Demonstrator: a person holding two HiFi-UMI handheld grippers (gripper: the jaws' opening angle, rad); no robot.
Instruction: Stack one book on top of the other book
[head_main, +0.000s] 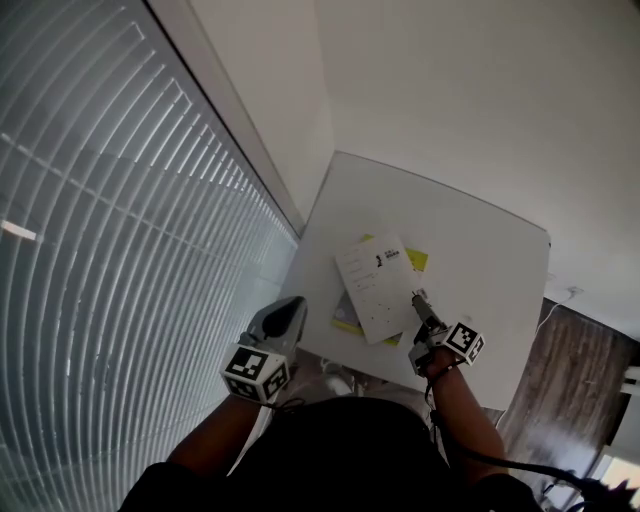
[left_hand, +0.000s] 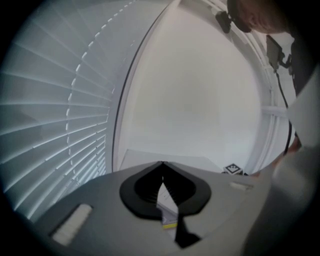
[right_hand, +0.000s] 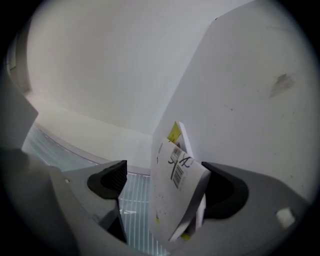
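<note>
A white book lies askew on top of a yellow book on the white table. My right gripper is at the stack's near right corner. In the right gripper view the white book and a yellow book behind it stand between the wide-open jaws of the right gripper; the left pad is clear of the cover. My left gripper hangs at the table's near left edge, apart from the books. Its jaw tips meet in the left gripper view.
Window blinds fill the left side, right beside the table's left edge. A white wall runs behind the table. Wooden floor shows past the table's right edge.
</note>
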